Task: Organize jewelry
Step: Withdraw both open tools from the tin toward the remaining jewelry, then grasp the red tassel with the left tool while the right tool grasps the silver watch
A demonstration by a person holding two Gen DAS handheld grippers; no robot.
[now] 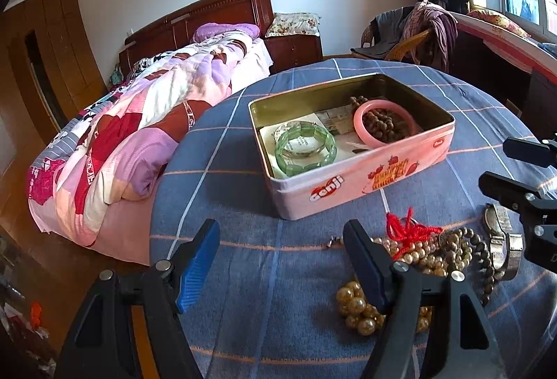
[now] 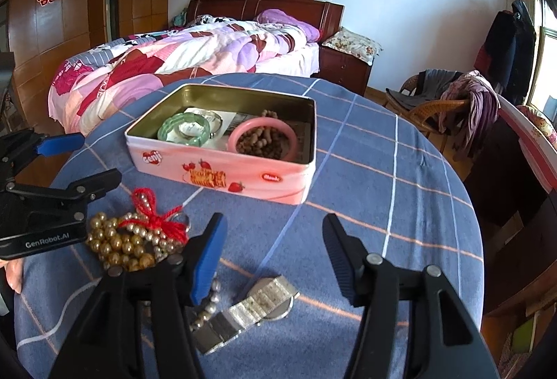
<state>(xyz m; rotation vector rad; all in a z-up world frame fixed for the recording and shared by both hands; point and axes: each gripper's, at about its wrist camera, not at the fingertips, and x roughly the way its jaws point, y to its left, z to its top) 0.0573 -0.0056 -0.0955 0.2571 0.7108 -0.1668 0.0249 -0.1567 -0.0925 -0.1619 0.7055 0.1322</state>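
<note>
Closest to me, both tools hang over the blue checked tablecloth (image 2: 400,149) with nothing in them: the right gripper (image 2: 275,257) has its jaws spread wide above the silver watch (image 2: 257,309), and the left gripper (image 1: 282,264) is just as wide, its right finger over the heap of gold bead strings (image 1: 362,306). That heap is what is left to do, I'd say: gold beads tangled with a red tassel cord (image 2: 153,215), a darker bead strand (image 1: 484,257) trailing beside the watch, all loose on the cloth just in front of the tin. A little further on stands the pink biscuit tin (image 1: 369,177), lid off, and that part looks done: a green bangle (image 1: 306,149) lies at one end on some paper, a pink bangle (image 1: 386,124) at the other, resting on a pile of brown wooden beads (image 2: 261,142). So roughly half the pieces seem to be stowed; beyond the table is only the bed (image 2: 181,55) and a chair with clothes (image 2: 449,100)
</note>
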